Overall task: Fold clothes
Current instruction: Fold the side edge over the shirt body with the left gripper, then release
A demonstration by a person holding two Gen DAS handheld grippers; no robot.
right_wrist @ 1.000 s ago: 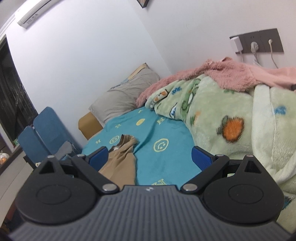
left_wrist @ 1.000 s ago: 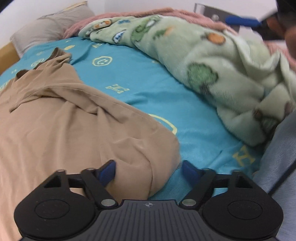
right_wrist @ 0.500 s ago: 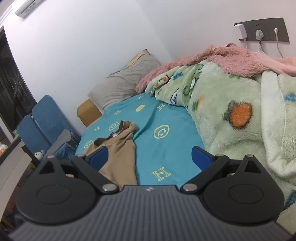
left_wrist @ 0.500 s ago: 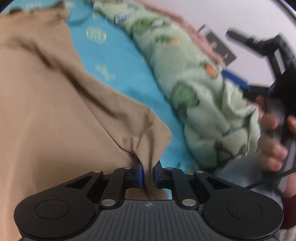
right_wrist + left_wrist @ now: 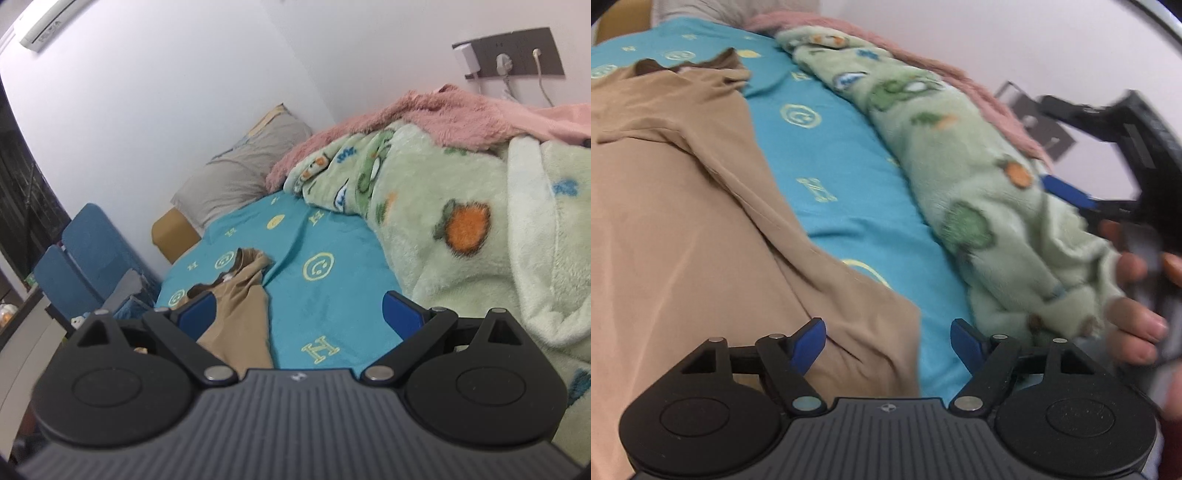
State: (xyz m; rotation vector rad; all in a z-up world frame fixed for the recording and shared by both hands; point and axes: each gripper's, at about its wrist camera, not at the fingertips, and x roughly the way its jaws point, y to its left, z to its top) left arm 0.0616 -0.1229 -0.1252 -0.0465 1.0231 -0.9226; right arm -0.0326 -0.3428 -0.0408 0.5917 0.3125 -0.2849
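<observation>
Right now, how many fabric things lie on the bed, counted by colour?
Tan: 1, shirt
Green: 1, patterned blanket
Pink: 1, fluffy blanket
Grey: 1, pillow
Teal: 1, bed sheet
Total: 5

Left gripper (image 5: 888,341): jaws spread wide, no longer pinching the tan garment (image 5: 683,229) corner as at 0.5 s ago. Corner lies on teal sheet (image 5: 827,166), flatter.
</observation>
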